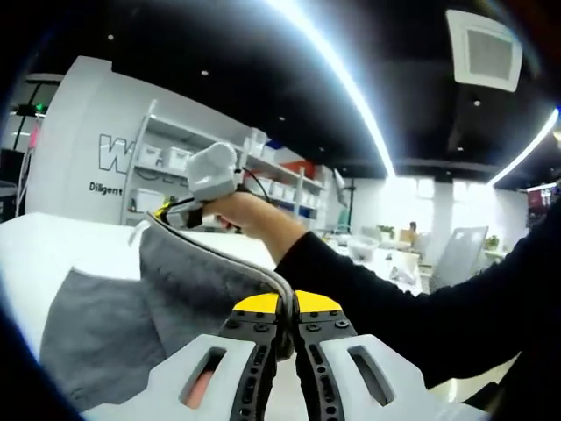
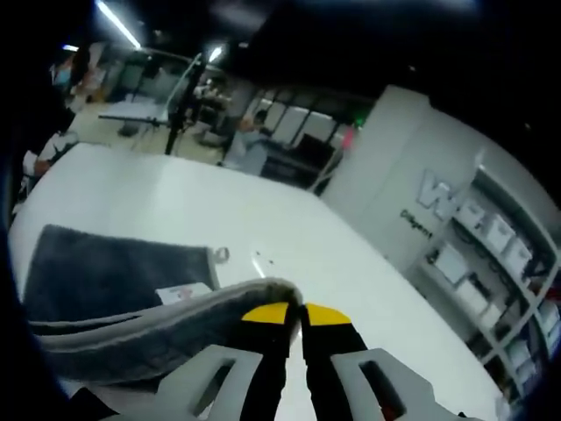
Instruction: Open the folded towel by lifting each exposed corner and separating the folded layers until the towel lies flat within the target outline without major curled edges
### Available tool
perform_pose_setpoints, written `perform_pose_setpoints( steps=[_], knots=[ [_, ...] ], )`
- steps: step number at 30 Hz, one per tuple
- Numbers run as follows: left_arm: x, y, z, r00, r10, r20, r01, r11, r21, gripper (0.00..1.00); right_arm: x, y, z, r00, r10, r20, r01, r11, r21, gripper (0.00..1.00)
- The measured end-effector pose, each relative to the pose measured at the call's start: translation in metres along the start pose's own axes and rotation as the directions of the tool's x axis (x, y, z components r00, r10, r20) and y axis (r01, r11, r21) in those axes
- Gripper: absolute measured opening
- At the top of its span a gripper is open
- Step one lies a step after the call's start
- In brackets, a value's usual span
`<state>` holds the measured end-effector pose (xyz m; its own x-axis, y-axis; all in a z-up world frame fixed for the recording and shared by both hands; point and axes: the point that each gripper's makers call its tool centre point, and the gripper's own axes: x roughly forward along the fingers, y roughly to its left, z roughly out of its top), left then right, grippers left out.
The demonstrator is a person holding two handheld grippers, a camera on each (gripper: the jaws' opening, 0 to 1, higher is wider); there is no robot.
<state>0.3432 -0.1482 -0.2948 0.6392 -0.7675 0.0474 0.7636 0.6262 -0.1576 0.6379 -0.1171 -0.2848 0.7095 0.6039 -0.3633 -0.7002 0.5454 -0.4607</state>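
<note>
Left gripper view: both grippers clamp the towel (image 1: 175, 281) hem — left gripper (image 1: 289, 307) near, right gripper (image 1: 180, 210) further along — holding that edge off the table (image 1: 35, 254) so the top layer can peel open, rest lying on the table.

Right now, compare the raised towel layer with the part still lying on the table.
The raised towel layer hangs off the table, pinched along its hemmed edge by the left gripper and the right gripper; the flat part rests spread on the table. The raised layer curves and drapes; the flat part lies smooth. Both are the same grey cloth.
</note>
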Motion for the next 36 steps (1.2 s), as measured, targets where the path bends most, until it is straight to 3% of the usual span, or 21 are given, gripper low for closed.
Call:
perform_pose_setpoints(
  steps=[9,26,30,36],
  knots=[
    [0.012,-0.008,-0.004,1.000,-0.015,-0.001,0.015,1.000,0.005,0.04,-0.005,-0.010,-0.019,0.999,-0.015,-0.046,0.015,1.000,-0.010,0.00],
    [0.028,-0.020,-0.011,1.000,-0.030,-0.007,0.030,1.000,0.007,0.04,-0.013,-0.011,-0.029,0.998,-0.016,-0.062,0.015,1.000,-0.003,0.00],
    [0.031,-0.021,-0.016,0.999,-0.034,-0.019,0.034,0.999,0.008,0.04,-0.012,-0.019,-0.041,0.994,-0.008,-0.108,0.008,1.000,-0.004,0.00],
    [0.030,-0.022,-0.018,0.999,-0.038,-0.032,0.038,0.999,0.008,0.04,-0.015,-0.021,-0.046,0.993,-0.002,-0.121,0.003,1.000,0.012,0.01]
  ],
)
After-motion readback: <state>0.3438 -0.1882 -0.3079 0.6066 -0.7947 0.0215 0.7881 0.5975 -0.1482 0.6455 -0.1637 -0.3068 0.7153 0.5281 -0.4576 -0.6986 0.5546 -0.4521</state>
